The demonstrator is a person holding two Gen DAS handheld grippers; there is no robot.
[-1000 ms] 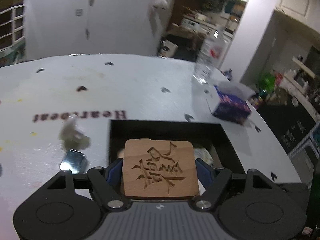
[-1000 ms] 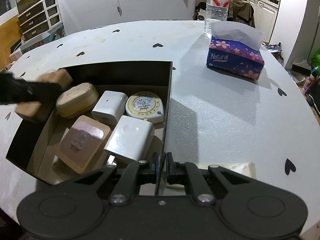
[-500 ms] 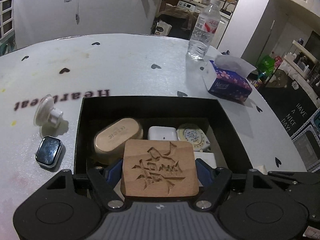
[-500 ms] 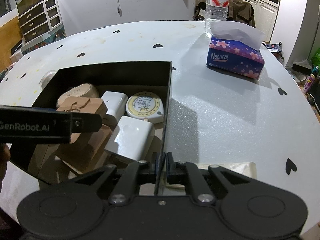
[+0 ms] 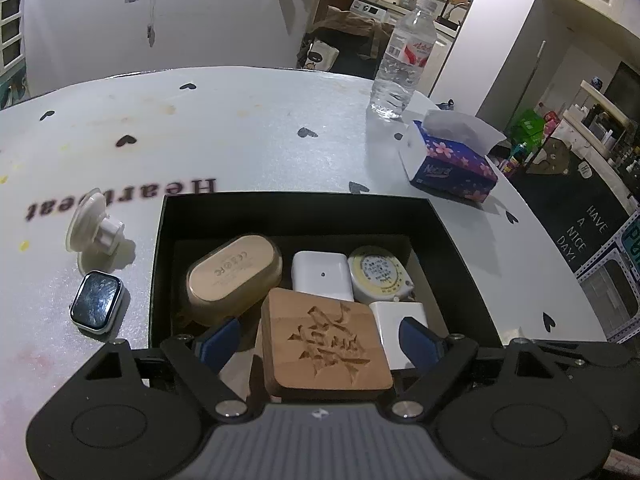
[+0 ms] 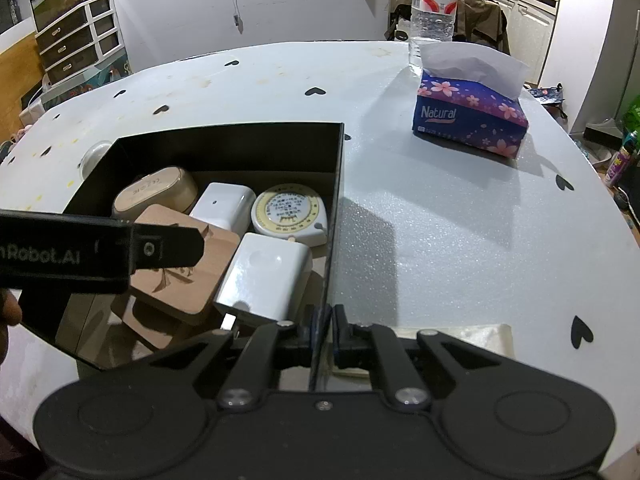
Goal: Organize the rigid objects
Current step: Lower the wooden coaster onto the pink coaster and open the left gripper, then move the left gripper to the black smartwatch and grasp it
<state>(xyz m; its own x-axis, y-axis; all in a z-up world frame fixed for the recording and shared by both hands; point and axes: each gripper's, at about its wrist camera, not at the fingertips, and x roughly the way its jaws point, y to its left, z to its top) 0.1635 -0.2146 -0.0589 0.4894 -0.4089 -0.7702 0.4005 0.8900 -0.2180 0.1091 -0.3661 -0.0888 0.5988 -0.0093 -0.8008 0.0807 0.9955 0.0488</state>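
Two grippers: both work at one black box (image 5: 460,248) on the white table (image 5: 248,152).
Left gripper (image 5: 320,340): jaws spread wide, blue pads (image 5: 218,340) clear of the wooden tile on either side; nothing is clamped.
Wooden tile (image 5: 326,344): carved square block lying between the left gripper's open fingers, inside the box, tilted, resting partly on a tan flat piece (image 6: 148,328) beneath it; in the right wrist view the left gripper's black finger crosses over it.
Right gripper (image 6: 322,330): jaws pinched nearly together on the box's near right wall edge (image 6: 334,216), which runs straight ahead from between the fingers.
Box contents ahead of the left gripper: beige oval case (image 5: 234,272) ahead and to the left, white charger (image 5: 322,276) straight ahead, round tape measure (image 5: 378,278) ahead and to the right, second white adapter (image 5: 396,328) just right of the tile, touching it.
Left of the left gripper, outside the box: smartwatch body (image 5: 96,302) face up, and beyond it a white suction mount (image 5: 94,226) lying on its side.
Far right ahead: floral tissue box (image 6: 470,120), with a water bottle (image 6: 434,4) behind it.
Under the right gripper: pale flat packet (image 6: 452,336) on the table, only partly seen.
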